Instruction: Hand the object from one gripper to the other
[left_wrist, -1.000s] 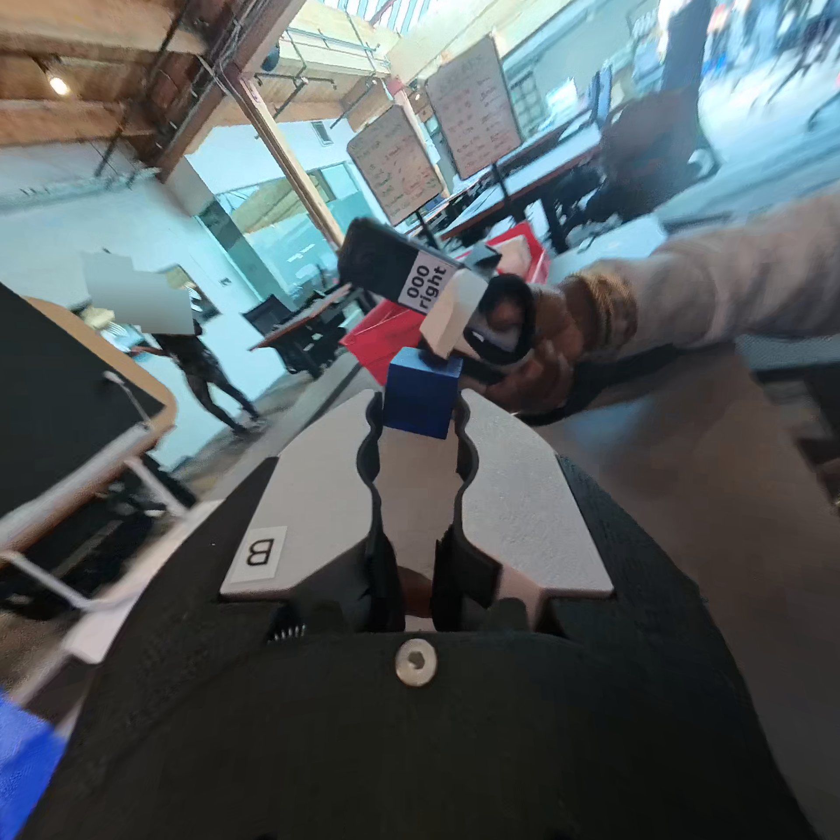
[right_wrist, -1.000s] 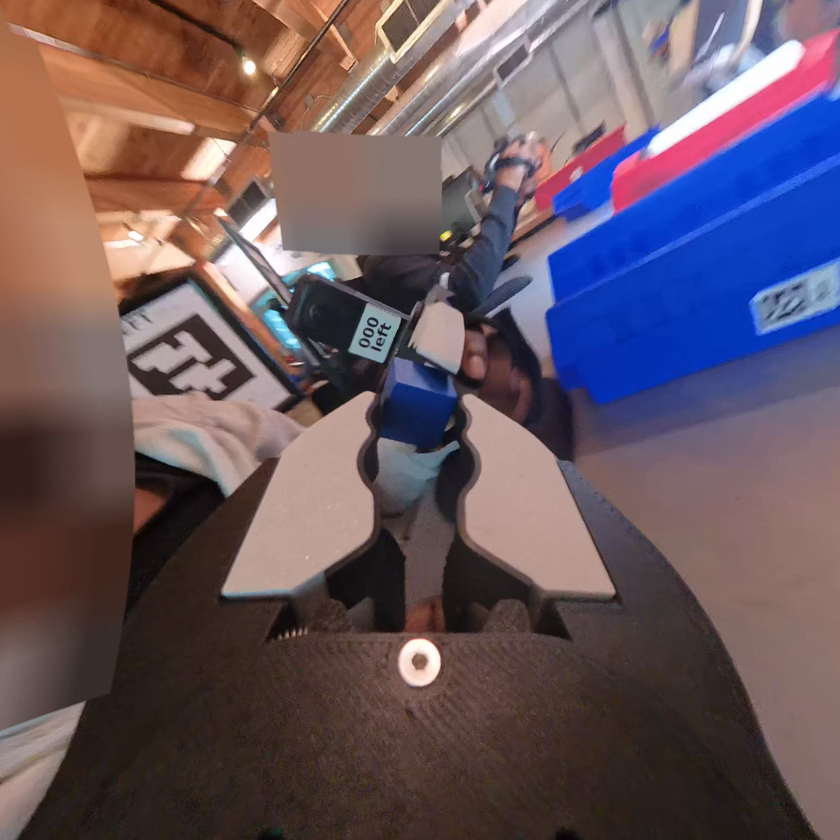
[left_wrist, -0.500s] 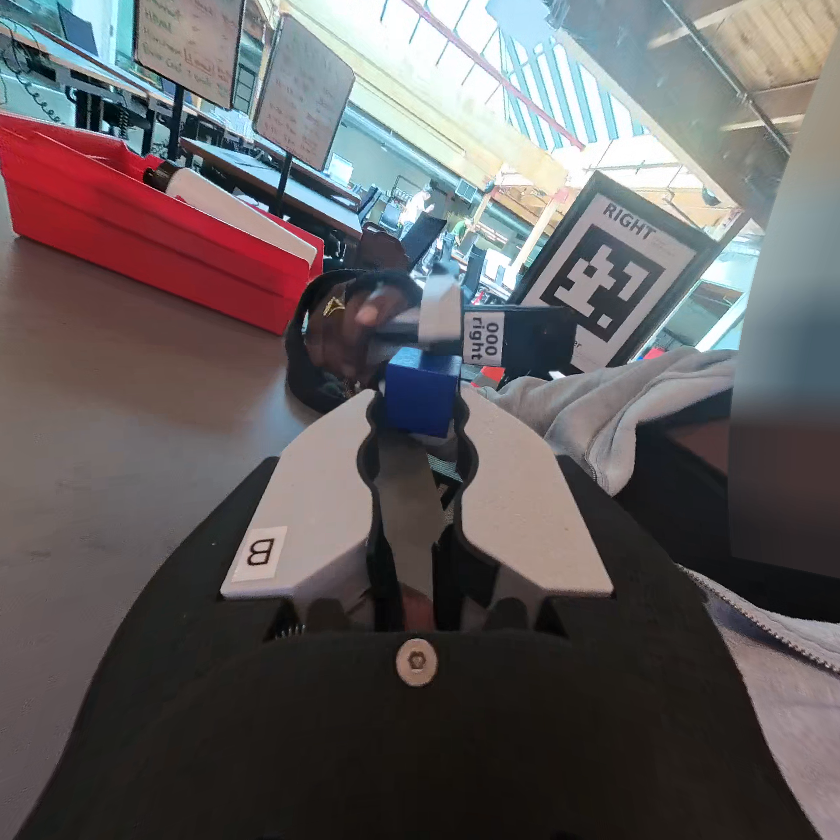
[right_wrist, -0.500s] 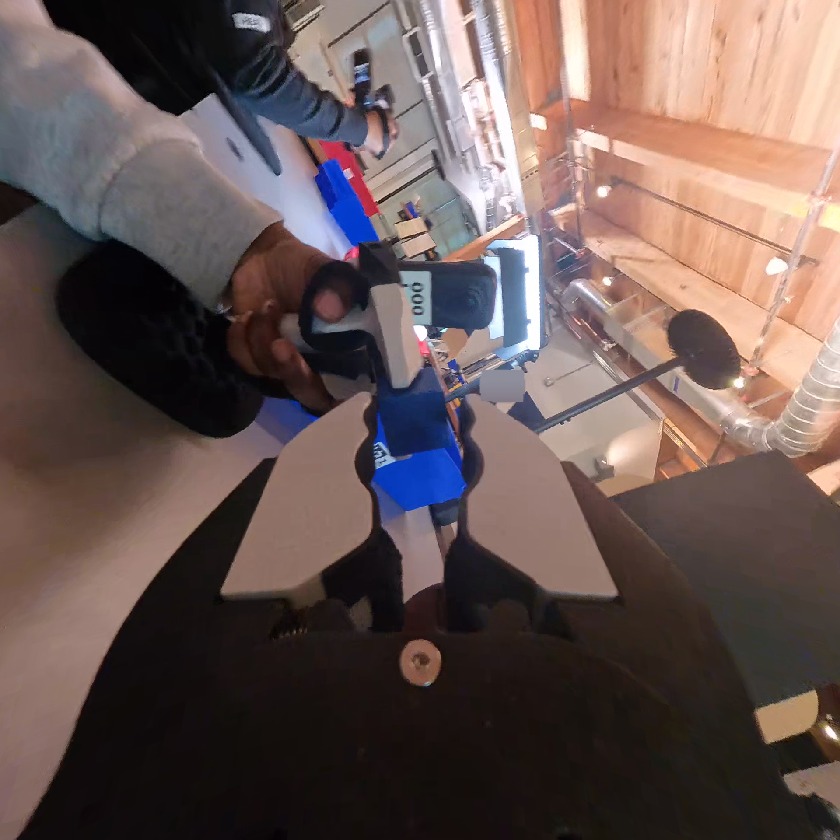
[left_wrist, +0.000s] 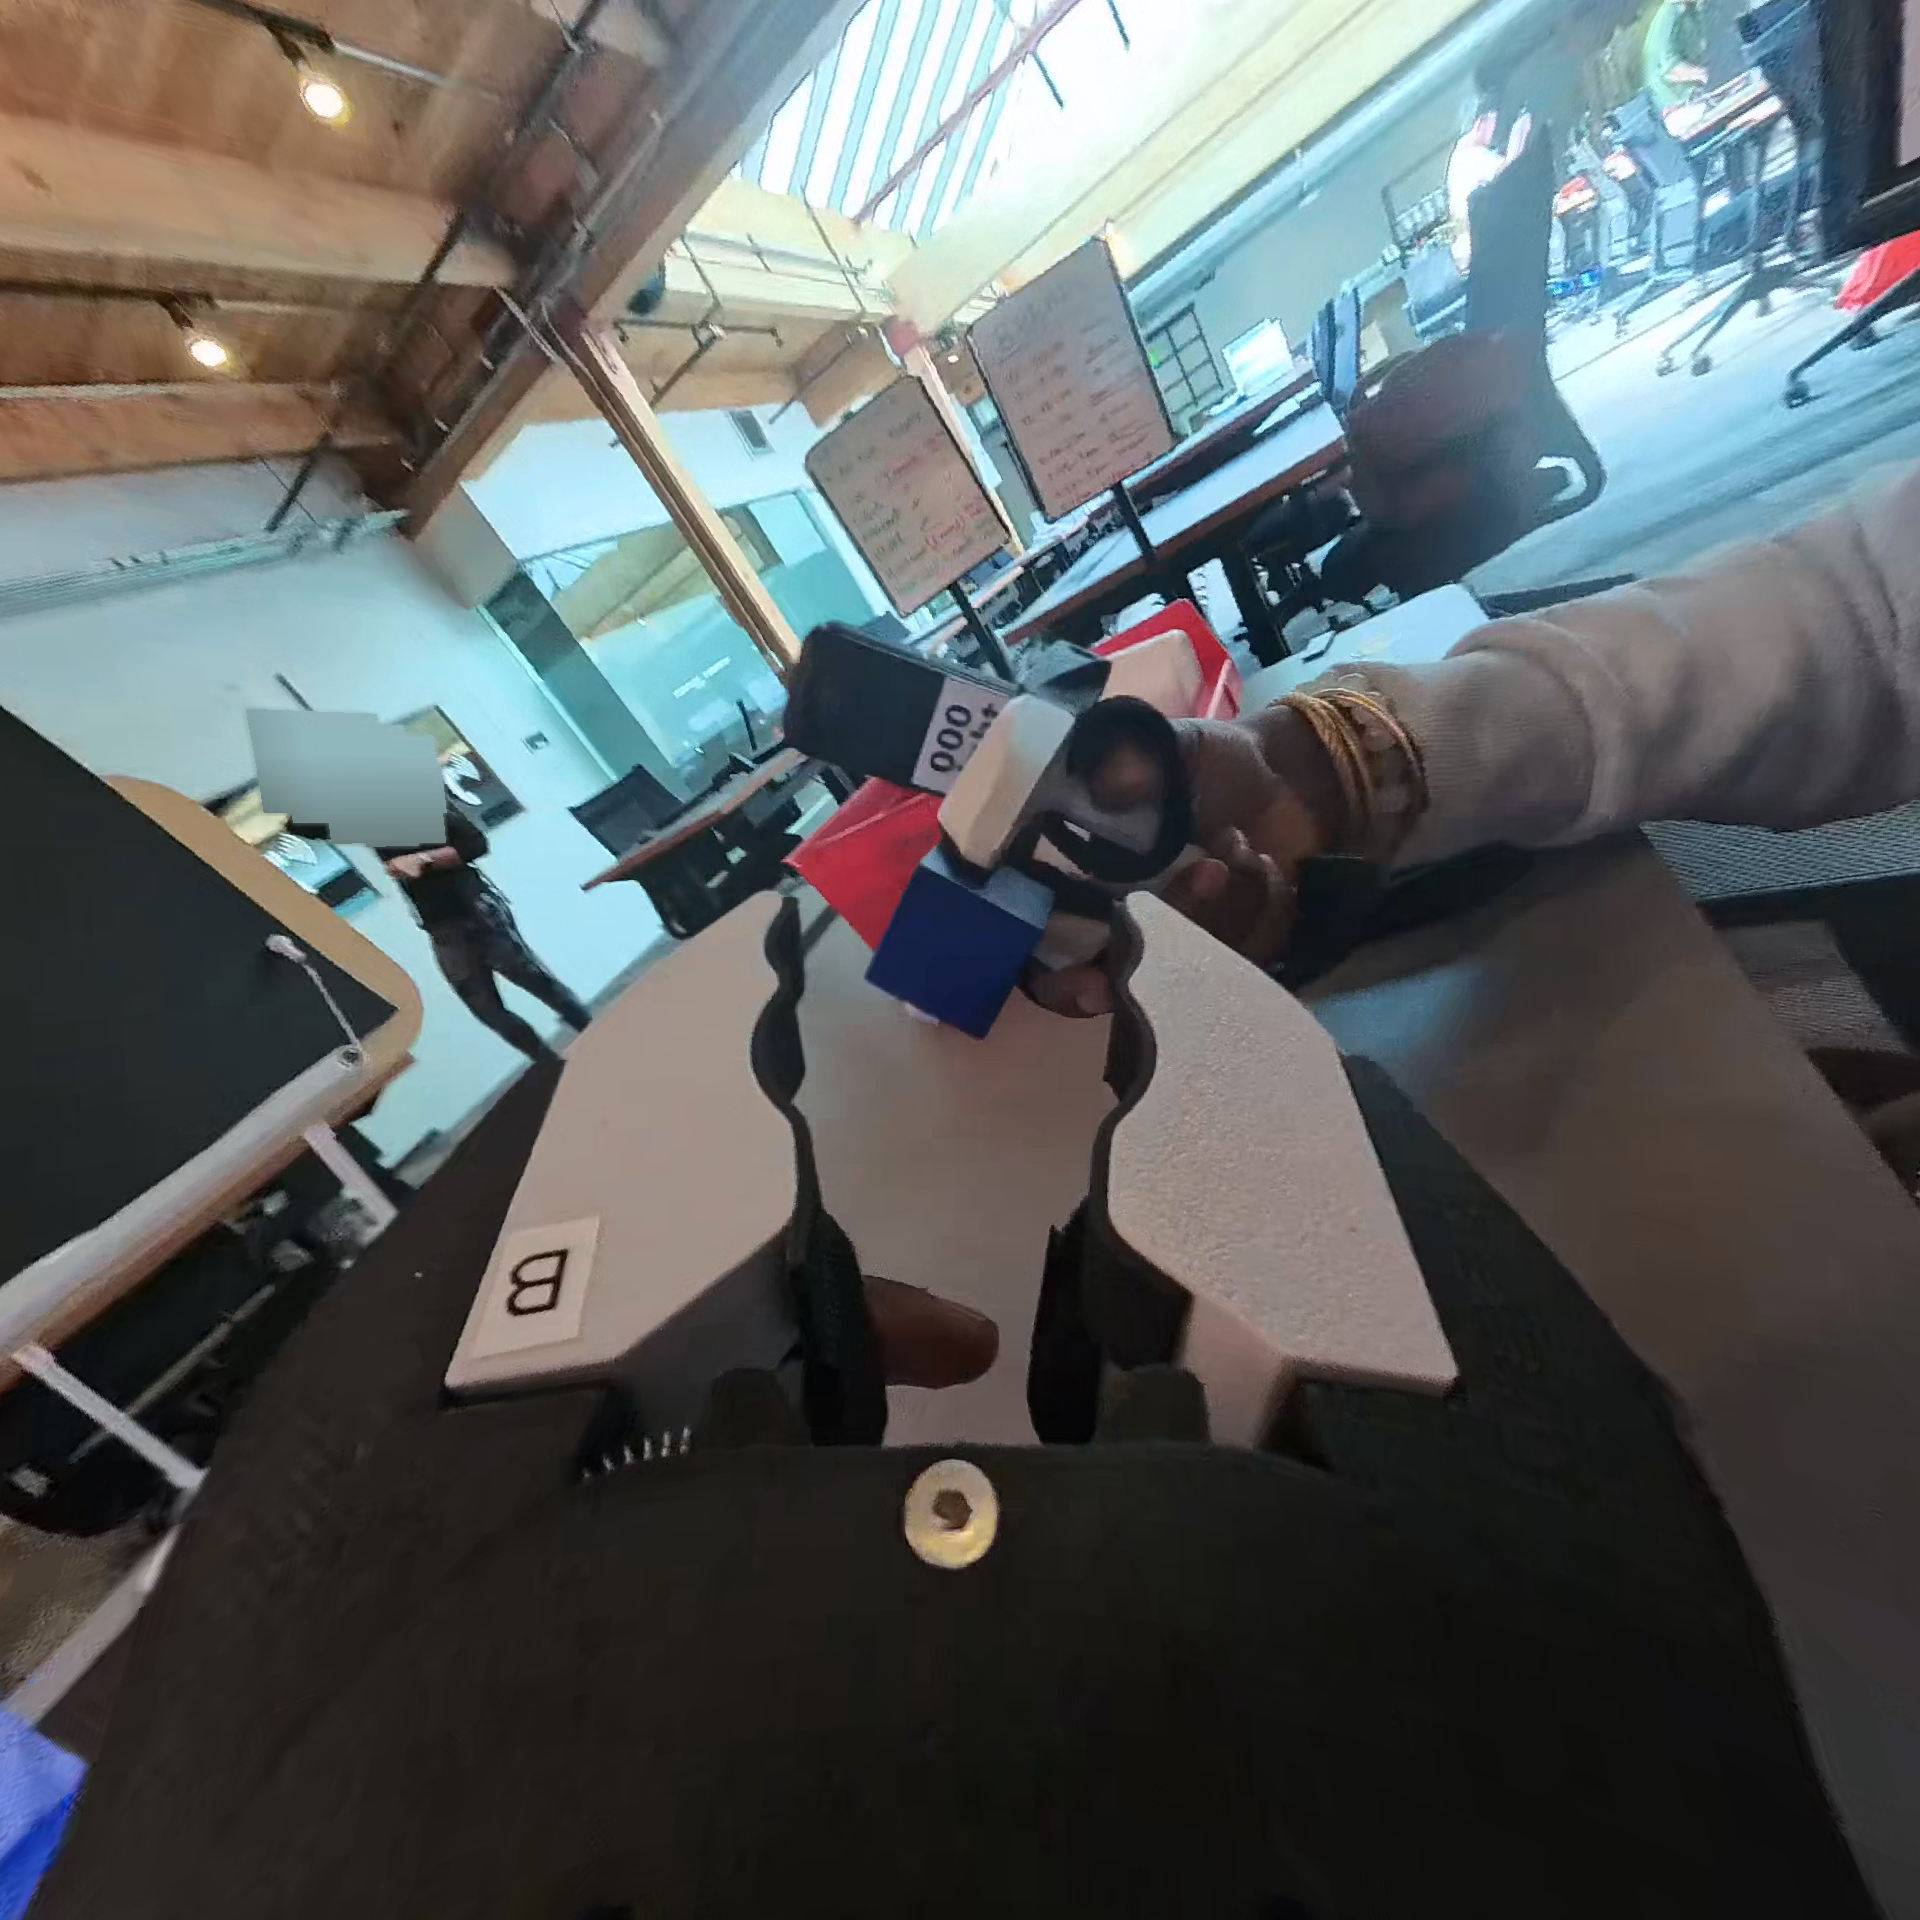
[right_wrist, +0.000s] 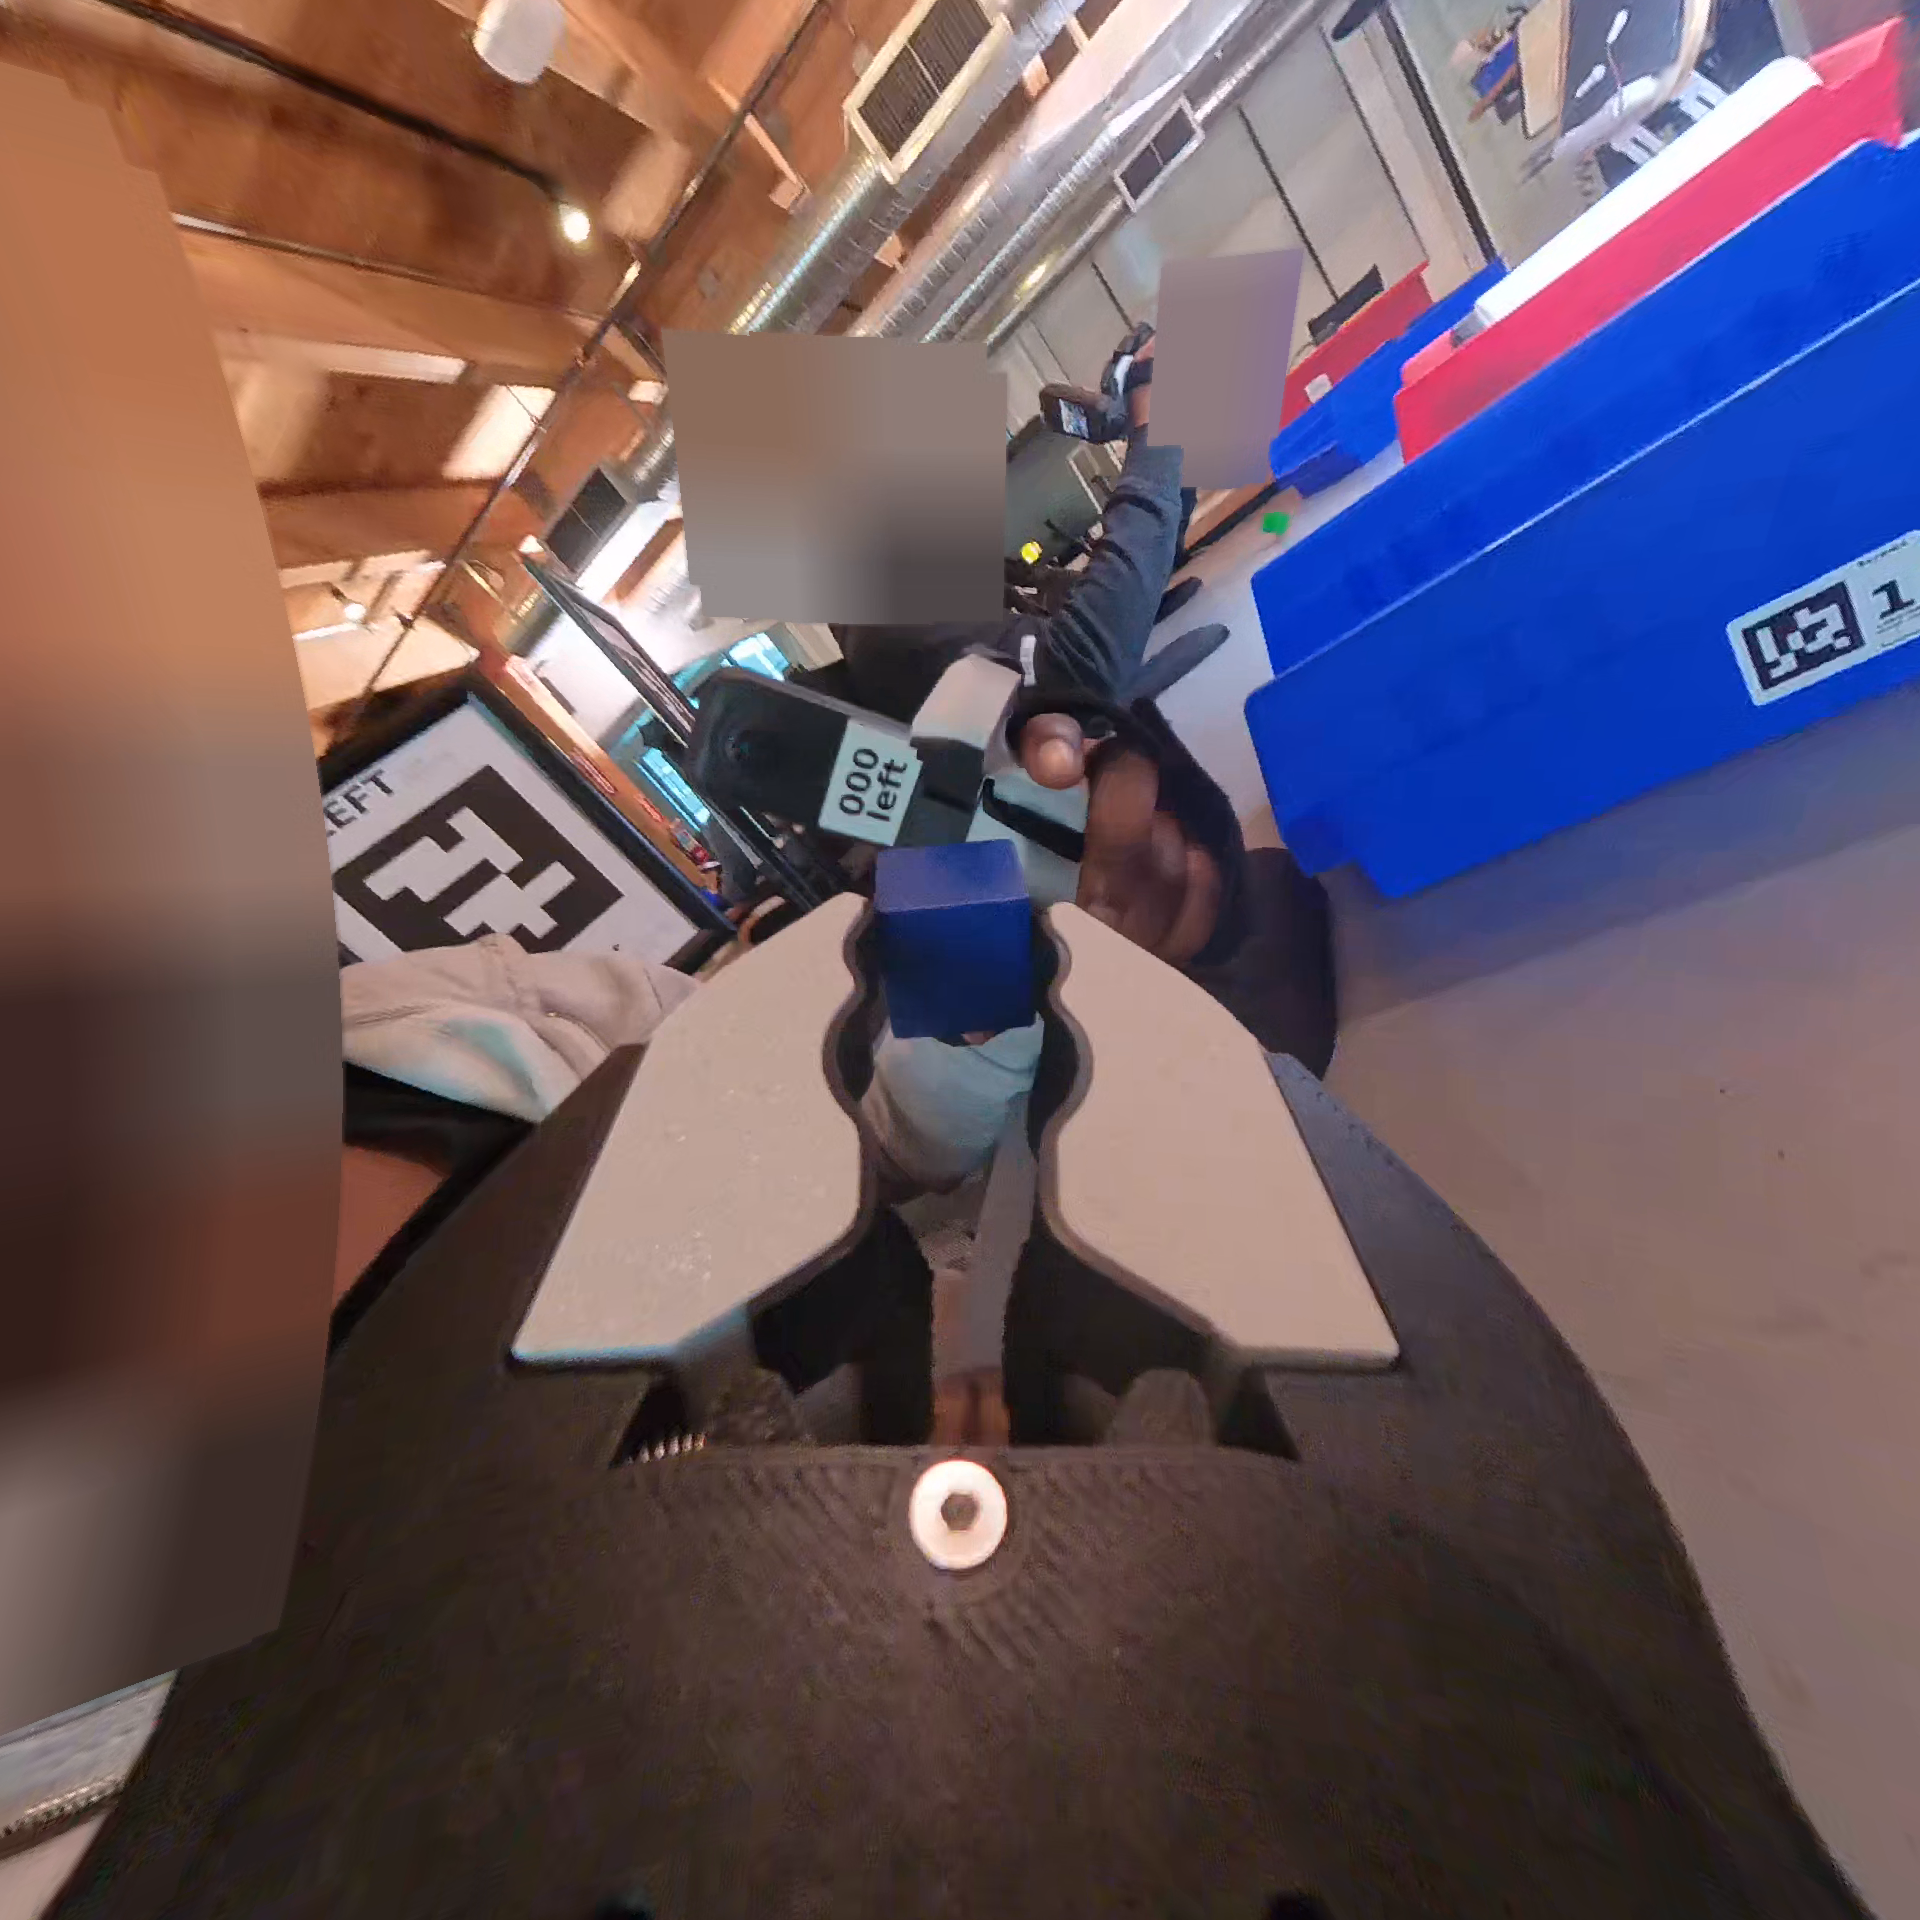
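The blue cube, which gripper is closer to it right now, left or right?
Right. The right gripper is shut on the blue cube. The left gripper is open, the cube just ahead between its tips, touching neither.

Grey table (right_wrist: 1610, 1091); blue bin (right_wrist: 1558, 582) on it; red bin (left_wrist: 883, 862) on it

Left tool (left_wrist: 951, 935) gapes; right tool (left_wrist: 977, 914) grips blue cube (left_wrist: 956, 951).

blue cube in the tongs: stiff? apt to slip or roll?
The blue cube probably is rigid: its edges stay crisp between the right tongs. Flat faces make rolling unlikely. Its smooth, slightly glossy surface could slip; in the left view it sits tilted, so it may pivot.
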